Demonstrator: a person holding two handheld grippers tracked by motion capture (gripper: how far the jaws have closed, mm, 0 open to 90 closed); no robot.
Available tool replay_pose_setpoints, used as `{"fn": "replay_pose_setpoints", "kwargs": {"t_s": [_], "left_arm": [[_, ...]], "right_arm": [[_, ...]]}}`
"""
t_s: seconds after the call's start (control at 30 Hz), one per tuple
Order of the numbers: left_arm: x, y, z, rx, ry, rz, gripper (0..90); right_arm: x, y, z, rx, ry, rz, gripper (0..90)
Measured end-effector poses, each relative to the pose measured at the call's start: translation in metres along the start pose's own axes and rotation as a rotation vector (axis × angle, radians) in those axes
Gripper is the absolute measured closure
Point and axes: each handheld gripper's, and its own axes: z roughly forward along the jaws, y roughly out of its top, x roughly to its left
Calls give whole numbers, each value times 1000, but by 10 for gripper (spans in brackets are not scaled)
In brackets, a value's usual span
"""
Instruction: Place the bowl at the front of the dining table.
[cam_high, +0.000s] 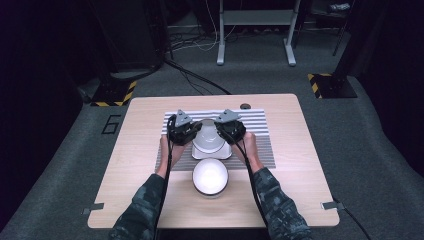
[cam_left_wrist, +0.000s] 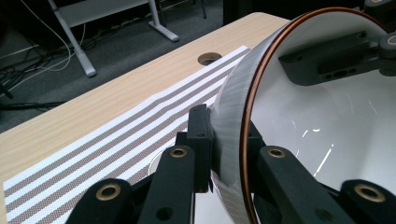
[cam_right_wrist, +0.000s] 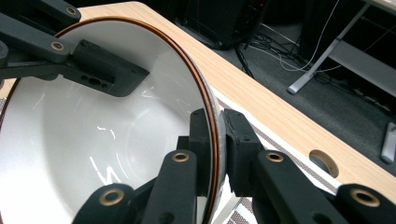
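A white bowl with a thin brown rim (cam_high: 209, 136) is held tilted over the striped mat (cam_high: 260, 125), between both grippers. My left gripper (cam_high: 192, 134) is shut on the bowl's left rim, one jaw outside the wall and one inside (cam_left_wrist: 229, 130). My right gripper (cam_high: 224, 134) is shut on the opposite rim in the same way (cam_right_wrist: 217, 126). The bowl's glossy inside (cam_left_wrist: 336, 121) (cam_right_wrist: 93, 140) is empty. Each gripper view shows the other gripper's jaw across the bowl.
A second white bowl (cam_high: 210, 176) stands upright on the bare wood in front of the mat. Something white (cam_high: 220, 153) lies on the mat under the held bowl. The wooden table (cam_high: 140, 150) has a round hole (cam_high: 245, 106) at the back.
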Motion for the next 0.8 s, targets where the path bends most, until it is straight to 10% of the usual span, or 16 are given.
{"fn": "replay_pose_setpoints", "kwargs": {"t_s": [0.8], "left_arm": [[8,-13,25,67,-8,-35,810]], "right_arm": [[-8,-16,26,63,43,62,825]]}}
